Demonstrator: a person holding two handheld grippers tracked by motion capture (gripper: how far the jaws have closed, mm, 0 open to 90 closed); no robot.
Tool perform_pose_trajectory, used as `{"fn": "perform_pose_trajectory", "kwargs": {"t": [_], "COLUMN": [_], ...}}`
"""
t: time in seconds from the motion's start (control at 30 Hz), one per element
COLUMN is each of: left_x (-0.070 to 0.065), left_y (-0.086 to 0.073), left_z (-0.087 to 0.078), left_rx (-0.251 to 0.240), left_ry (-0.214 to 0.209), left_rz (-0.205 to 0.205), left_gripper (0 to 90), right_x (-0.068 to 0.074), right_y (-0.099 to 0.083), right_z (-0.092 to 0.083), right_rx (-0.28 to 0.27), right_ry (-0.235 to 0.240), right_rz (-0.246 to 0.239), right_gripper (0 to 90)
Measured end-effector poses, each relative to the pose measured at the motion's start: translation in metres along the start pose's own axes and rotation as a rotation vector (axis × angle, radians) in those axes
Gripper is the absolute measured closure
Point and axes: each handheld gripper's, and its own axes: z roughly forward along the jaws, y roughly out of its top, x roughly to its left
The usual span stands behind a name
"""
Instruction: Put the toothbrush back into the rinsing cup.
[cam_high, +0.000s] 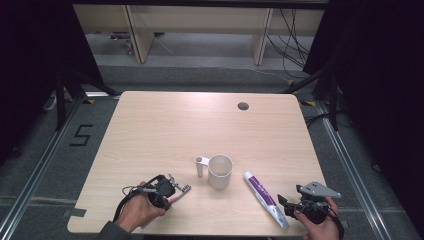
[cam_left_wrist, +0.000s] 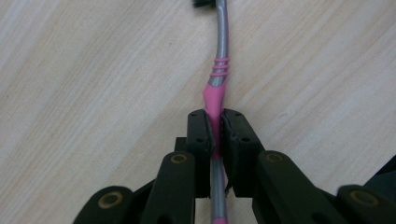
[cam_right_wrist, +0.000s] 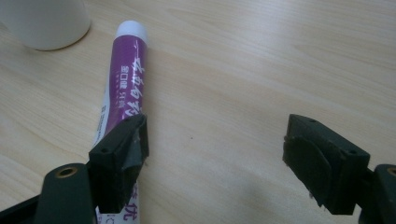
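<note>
A toothbrush (cam_left_wrist: 219, 70) with a grey and pink handle lies on the wooden table, its dark head pointing away. My left gripper (cam_left_wrist: 215, 119) is shut on the pink part of that handle. In the high view this gripper (cam_high: 171, 193) sits near the front left of the table, with the toothbrush (cam_high: 184, 189) sticking out towards a white cup (cam_high: 220, 171). A purple and white toothpaste tube (cam_high: 262, 192) lies right of the cup. My right gripper (cam_right_wrist: 215, 140) stands open on the table, its left jaw right beside the tube (cam_right_wrist: 128, 79), nothing between the pads.
The cup (cam_right_wrist: 46, 21) has a handle on its left side and stands upright at the table's (cam_high: 175, 125) middle front. A small round cable hole (cam_high: 243, 106) is at the back. Bare wood spreads over the far half.
</note>
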Motion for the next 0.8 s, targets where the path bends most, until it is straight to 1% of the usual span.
{"fn": "perform_pose_trajectory", "kwargs": {"t": [0.07, 0.1, 0.13, 0.17, 0.2, 0.23, 0.3, 0.33, 0.37, 0.43, 0.47, 0.5, 0.53, 0.57, 0.63, 0.67, 0.7, 0.73, 0.8], "left_x": [-0.002, -0.002, -0.003, -0.002, -0.002, -0.002, 0.000, 0.002, 0.003, 0.004, 0.006, 0.007, 0.009, 0.010, 0.013, 0.015, 0.016, 0.017, 0.019], "left_y": [0.001, 0.001, 0.000, 0.000, 0.000, -0.001, -0.003, -0.004, -0.005, -0.006, -0.007, -0.007, -0.008, -0.009, -0.010, -0.011, -0.012, -0.013, -0.014], "left_z": [0.000, 0.000, 0.000, -0.001, -0.001, -0.002, -0.004, -0.008, -0.011, -0.014, -0.018, -0.022, -0.024, -0.028, -0.034, -0.037, -0.038, -0.040, -0.042], "left_rx": [0.004, 0.008, 0.009, 0.001, 0.001, -0.004, -0.020, -0.049, -0.051, -0.060, -0.086, -0.099, -0.116, -0.133, -0.165, -0.207, -0.222, -0.244, -0.274], "left_ry": [0.008, 0.008, 0.009, 0.011, 0.011, 0.021, 0.022, 0.018, 0.011, 0.013, 0.020, 0.012, 0.016, 0.025, 0.012, 0.017, 0.025, 0.027, 0.034], "left_rz": [0.020, 0.032, 0.038, 0.046, 0.046, 0.052, 0.055, 0.046, 0.043, 0.048, 0.046, 0.034, 0.039, 0.035, 0.023, 0.019, 0.028, 0.014, 0.014], "left_gripper": [81.2, 82.0, 82.1, 82.1, 82.2, 82.2, 82.2, 82.2, 82.2, 82.2, 82.2, 82.2, 82.2, 82.2, 82.2, 82.1, 82.1, 82.2, 82.2], "right_x": [0.000, 0.003, 0.003, 0.000, 0.000, 0.002, 0.002, -0.001, -0.001, -0.001, -0.002, -0.002, -0.001, -0.001, -0.001, -0.002, -0.002, -0.002, -0.002], "right_y": [0.000, -0.001, -0.001, -0.001, -0.001, -0.001, -0.001, 0.000, -0.001, -0.001, -0.001, 0.000, 0.000, -0.001, 0.000, 0.000, 0.000, 0.000, 0.000], "right_z": [0.001, 0.000, 0.000, 0.001, 0.001, 0.000, -0.001, 0.001, 0.001, 0.001, 0.000, 0.000, 0.000, 0.000, 0.000, 0.000, 0.000, 0.000, -0.001], "right_rx": [0.001, 0.009, 0.004, -0.008, -0.008, 0.006, 0.002, -0.014, -0.010, -0.008, -0.015, -0.018, -0.009, -0.011, -0.008, -0.009, -0.009, -0.009, -0.011], "right_ry": [0.008, 0.005, 0.003, 0.002, 0.002, 0.003, 0.005, 0.001, 0.003, 0.003, -0.004, -0.007, 0.004, 0.007, 0.006, 0.005, 0.005, 0.005, -0.003], "right_rz": [0.009, 0.042, 0.046, 0.015, 0.015, 0.054, 0.057, 0.017, 0.022, 0.024, 0.015, 0.017, 0.029, 0.041, 0.040, 0.031, 0.031, 0.029, 0.024], "right_gripper": [23.1, 23.2, 23.2, 23.2, 23.2, 23.2, 23.2, 23.2, 23.2, 23.2, 23.2, 23.2, 23.2, 23.2, 23.2, 23.2, 23.2, 23.2, 23.2]}}
